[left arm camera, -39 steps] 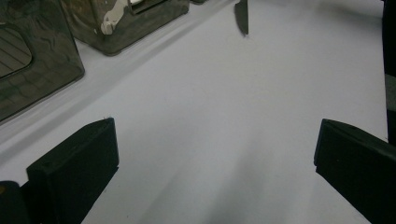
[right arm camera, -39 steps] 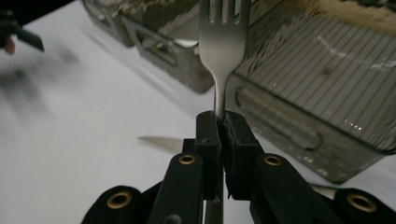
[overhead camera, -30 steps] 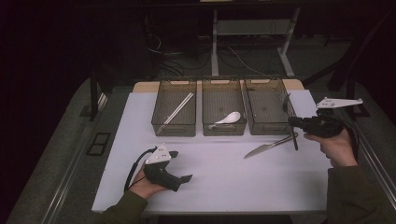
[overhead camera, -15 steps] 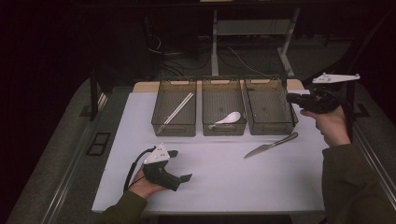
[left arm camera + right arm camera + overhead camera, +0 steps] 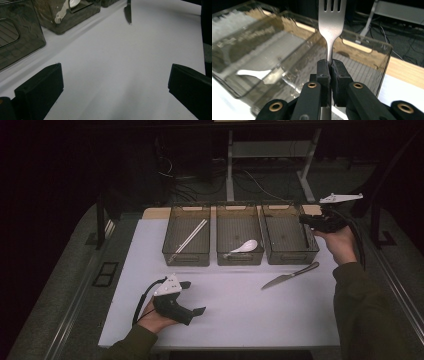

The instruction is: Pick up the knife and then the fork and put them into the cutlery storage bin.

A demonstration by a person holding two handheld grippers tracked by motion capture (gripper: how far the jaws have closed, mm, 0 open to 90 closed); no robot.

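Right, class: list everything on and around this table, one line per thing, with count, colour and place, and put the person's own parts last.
Bins: three, smoky clear, in a row at the far edge of the mat.
Chopsticks: one pair, pale, in the left bin.
Spoon: one, white, in the middle bin.
Knife: one, silver, on the mat before the right bin.
Fork: one, silver, held over the right bin.
Mat: one, white, on the table.
Left gripper: black, jaws open, on the mat.
Right gripper: black, jaws shut on fork.

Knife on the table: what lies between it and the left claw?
Nothing: the white table top is bare between the knife and the open left claw, in the high view and the left gripper view.
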